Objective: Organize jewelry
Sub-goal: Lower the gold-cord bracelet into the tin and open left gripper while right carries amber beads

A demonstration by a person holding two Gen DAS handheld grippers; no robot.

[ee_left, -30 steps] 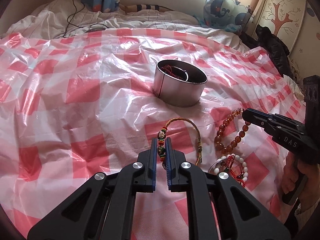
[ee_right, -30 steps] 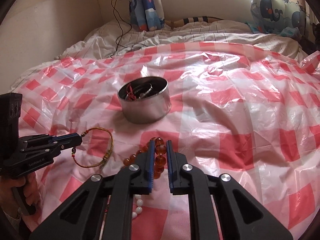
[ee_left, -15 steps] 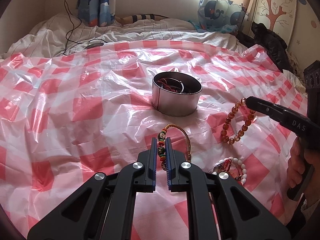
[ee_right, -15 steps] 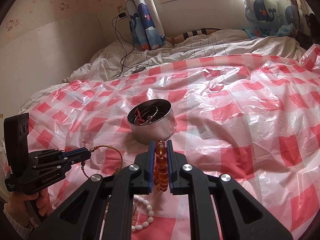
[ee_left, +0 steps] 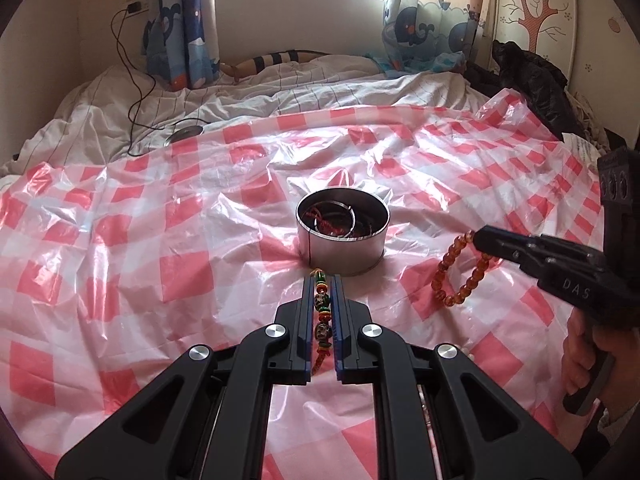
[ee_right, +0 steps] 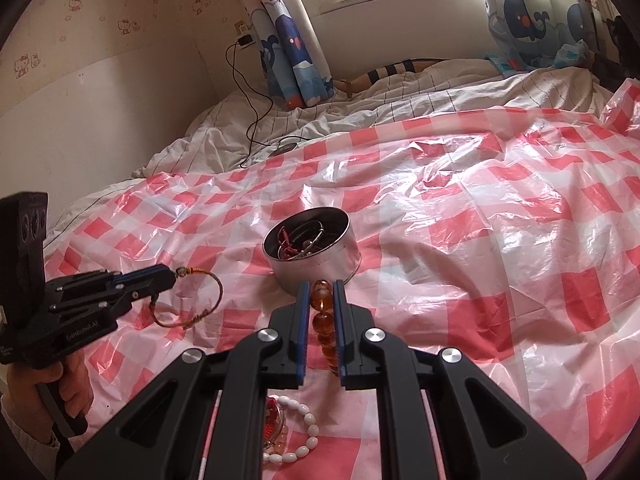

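Observation:
A round metal tin (ee_left: 343,232) (ee_right: 314,250) with red cord and metal rings inside stands on the red-and-white checked plastic sheet (ee_left: 160,248). My left gripper (ee_left: 322,280) (ee_right: 174,274) is shut on a cord bracelet (ee_left: 322,312) (ee_right: 200,300) with coloured beads, held off the sheet just short of the tin. To the tin's right my right gripper (ee_right: 322,284) (ee_left: 476,236) is shut on an amber bead bracelet (ee_right: 323,324) (ee_left: 460,276), which hangs in a loop above the sheet. A white bead bracelet (ee_right: 304,432) with a red piece lies under the right gripper.
The sheet covers a bed with rumpled white bedding (ee_left: 260,96) behind. A black charger cable (ee_left: 136,80) runs down from a wall socket to a round pad. Whale-print curtains (ee_left: 180,24) hang at the window. Dark clothing (ee_left: 532,76) is piled at the far right.
Both bracelets have come up off the sheet in the shut grippers. The left gripper has risen and now sits nearer the tin; the amber loop hangs free from the right gripper.

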